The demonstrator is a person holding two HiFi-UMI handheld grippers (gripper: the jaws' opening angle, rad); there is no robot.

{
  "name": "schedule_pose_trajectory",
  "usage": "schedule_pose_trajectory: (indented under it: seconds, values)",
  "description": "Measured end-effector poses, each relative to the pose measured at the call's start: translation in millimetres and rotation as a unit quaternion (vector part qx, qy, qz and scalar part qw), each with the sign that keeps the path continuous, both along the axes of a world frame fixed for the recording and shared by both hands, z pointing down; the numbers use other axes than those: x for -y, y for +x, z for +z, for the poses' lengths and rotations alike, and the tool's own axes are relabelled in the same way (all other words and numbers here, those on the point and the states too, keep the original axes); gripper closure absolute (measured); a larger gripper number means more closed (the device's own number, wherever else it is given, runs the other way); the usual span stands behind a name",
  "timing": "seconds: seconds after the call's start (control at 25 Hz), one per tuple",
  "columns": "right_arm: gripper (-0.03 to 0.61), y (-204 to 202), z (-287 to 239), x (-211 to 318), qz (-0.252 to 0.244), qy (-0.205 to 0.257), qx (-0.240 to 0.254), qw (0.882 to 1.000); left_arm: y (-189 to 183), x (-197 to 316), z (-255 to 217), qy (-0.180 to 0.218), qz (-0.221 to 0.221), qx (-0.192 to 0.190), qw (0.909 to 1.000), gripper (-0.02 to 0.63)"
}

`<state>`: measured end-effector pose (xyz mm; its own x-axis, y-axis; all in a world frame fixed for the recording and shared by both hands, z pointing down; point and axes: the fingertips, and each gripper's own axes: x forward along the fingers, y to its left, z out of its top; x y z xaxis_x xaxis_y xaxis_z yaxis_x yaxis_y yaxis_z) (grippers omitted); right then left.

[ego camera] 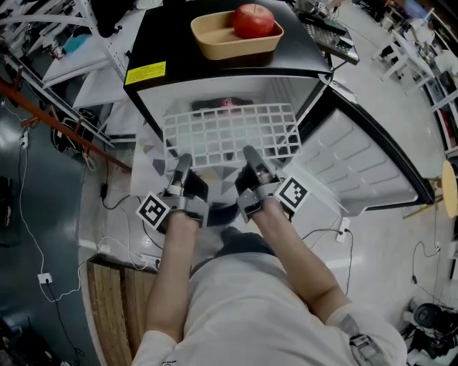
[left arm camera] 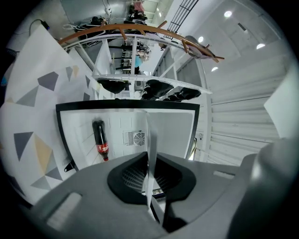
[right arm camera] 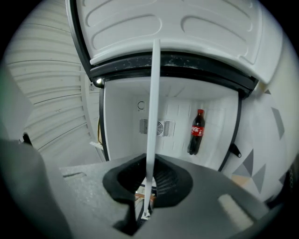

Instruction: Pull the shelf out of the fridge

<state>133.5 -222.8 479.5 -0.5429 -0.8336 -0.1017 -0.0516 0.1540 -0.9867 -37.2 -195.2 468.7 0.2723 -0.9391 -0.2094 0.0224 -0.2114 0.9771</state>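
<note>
A white wire shelf (ego camera: 229, 132) sticks out of the open black fridge (ego camera: 147, 107), most of it in front of the opening. My left gripper (ego camera: 182, 163) is shut on its front edge at the left. My right gripper (ego camera: 250, 154) is shut on the same edge at the right. In the left gripper view the shelf (left arm camera: 150, 149) runs edge-on as a thin white strip into the closed jaws of the left gripper (left arm camera: 149, 184). The right gripper view shows the shelf (right arm camera: 152, 112) the same way, pinched by the right gripper (right arm camera: 146, 186). A cola bottle (right arm camera: 196, 131) lies inside the fridge.
The fridge door (ego camera: 358, 161) hangs open to the right. On the fridge top a tan tray (ego camera: 215, 43) holds a red apple (ego camera: 252, 20). White frames and cables (ego camera: 43, 214) crowd the floor at the left. A patterned panel (left arm camera: 32, 140) flanks the fridge's left side.
</note>
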Motion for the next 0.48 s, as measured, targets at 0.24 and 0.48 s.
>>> schedule_pose_trajectory:
  seconds: [0.24,0.48]
  values:
    - [0.548,3.0,-0.2,-21.2,-0.004,0.015,-0.016,1.0,3.6,-21.5,2.0,0.003,0.005,0.016,0.9998,0.587]
    - [0.548,1.4,15.9,-53.2,-0.017,0.007,-0.023,1.0,3.0,-53.0,16.9,-0.006,0.008,0.018,0.9998,0.586]
